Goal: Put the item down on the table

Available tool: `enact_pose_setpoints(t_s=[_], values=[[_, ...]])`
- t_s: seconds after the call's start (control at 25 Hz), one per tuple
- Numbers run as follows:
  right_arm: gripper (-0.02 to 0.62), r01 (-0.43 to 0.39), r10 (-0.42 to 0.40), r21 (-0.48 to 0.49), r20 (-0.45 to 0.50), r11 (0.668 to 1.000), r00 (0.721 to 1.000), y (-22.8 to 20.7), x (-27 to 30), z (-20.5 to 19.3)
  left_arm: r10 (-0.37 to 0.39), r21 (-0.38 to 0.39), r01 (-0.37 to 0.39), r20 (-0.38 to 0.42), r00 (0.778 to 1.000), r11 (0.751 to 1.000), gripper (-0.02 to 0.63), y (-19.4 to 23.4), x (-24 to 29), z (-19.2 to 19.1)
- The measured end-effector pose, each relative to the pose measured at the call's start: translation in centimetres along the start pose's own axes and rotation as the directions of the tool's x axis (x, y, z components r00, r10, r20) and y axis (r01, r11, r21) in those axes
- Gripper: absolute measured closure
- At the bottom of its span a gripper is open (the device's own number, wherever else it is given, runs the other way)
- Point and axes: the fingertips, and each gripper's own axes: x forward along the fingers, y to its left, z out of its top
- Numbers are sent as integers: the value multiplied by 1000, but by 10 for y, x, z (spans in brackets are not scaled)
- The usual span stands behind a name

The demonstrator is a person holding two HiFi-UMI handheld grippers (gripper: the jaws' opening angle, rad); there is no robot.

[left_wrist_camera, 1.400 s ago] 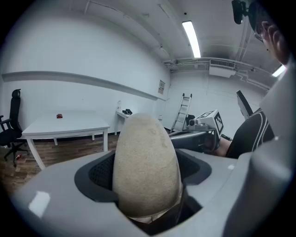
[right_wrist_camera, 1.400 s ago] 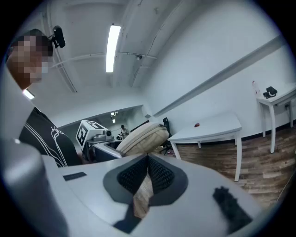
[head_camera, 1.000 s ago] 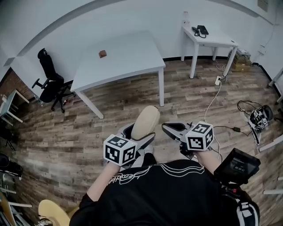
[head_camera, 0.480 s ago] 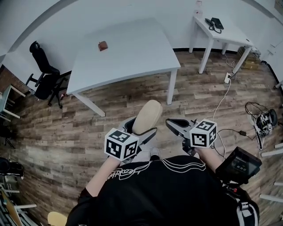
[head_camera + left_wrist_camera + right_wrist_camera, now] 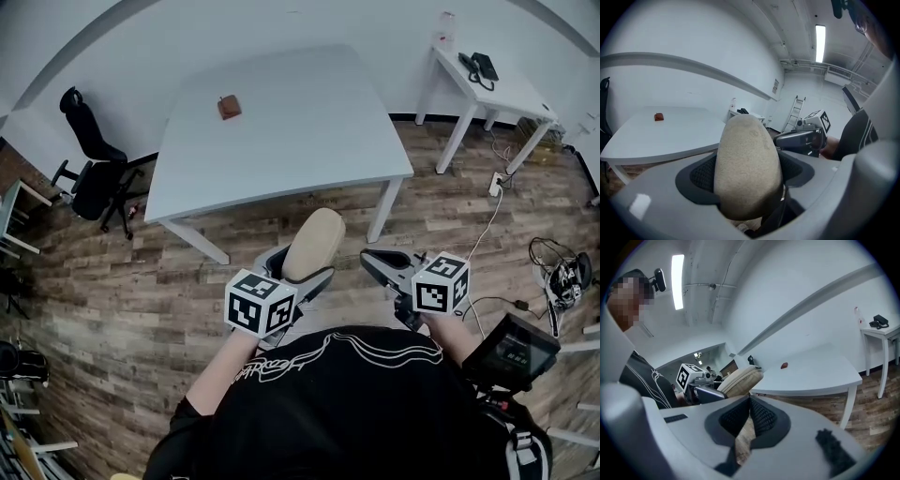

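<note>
A beige, oval, rough-surfaced item (image 5: pixel 315 244) stands upright between the jaws of my left gripper (image 5: pixel 298 270), which is shut on it below chest height, over the wooden floor. In the left gripper view the item (image 5: pixel 747 164) fills the space between the two dark pads. My right gripper (image 5: pixel 370 258) is beside it on the right, shut with nothing in it; its pads (image 5: pixel 757 416) meet at the tips. The big white table (image 5: pixel 309 141) stands just ahead of both grippers.
A small brown object (image 5: pixel 228 107) lies on the table's far left part. A black office chair (image 5: pixel 89 173) stands at the left, and a small white side table (image 5: pixel 492 84) with a phone at the back right. Cables (image 5: pixel 553 267) lie on the floor to the right.
The table has come closer and larger in the head view as the person moves toward it. Both grippers hold their pose, the item still in the left one.
</note>
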Motion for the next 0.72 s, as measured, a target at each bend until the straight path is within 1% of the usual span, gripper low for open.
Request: enact_pose_setpoints(t_s=[0.2, 0.4, 0.72], values=[[586, 14, -14, 4, 12, 1000, 1000, -15, 3, 6, 11, 2, -11, 16, 1000, 1000, 213, 17, 10, 10], [586, 6, -6, -7, 22, 1000, 1000, -34, 9, 21, 34, -4, -34, 23, 999, 999, 213, 34, 28, 25], [586, -15, 14, 27, 20, 1000, 1000, -99, 42, 48, 63, -17, -63, 16, 998, 998, 213, 77, 75, 53]])
